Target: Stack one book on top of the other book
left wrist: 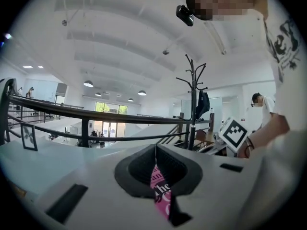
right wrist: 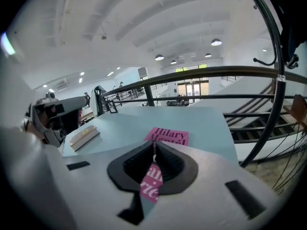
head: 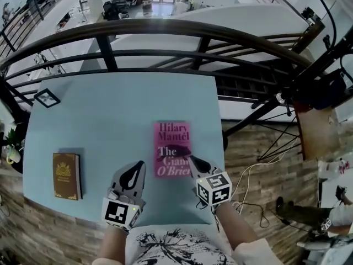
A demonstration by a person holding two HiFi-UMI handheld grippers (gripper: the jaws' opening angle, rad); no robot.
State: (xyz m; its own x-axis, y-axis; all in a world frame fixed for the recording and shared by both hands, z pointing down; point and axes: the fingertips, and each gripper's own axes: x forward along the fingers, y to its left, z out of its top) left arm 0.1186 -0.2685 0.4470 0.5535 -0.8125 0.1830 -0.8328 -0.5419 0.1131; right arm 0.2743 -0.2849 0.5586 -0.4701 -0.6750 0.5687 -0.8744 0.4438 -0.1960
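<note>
Pink book, brown book: well apart on table. Your left gripper, right gripper: fingers closed, empty. Risk: closed fingers shove the pink book, never grip it.

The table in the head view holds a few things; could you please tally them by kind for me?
Books: 2, the pink book and the brown book
Picture frame: 1
Total: 3

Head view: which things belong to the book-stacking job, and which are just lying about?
Job: pink book; brown book; left gripper; right gripper, both shut, holding nothing.
Lying about: picture frame; coat rack; floor cables.
</note>
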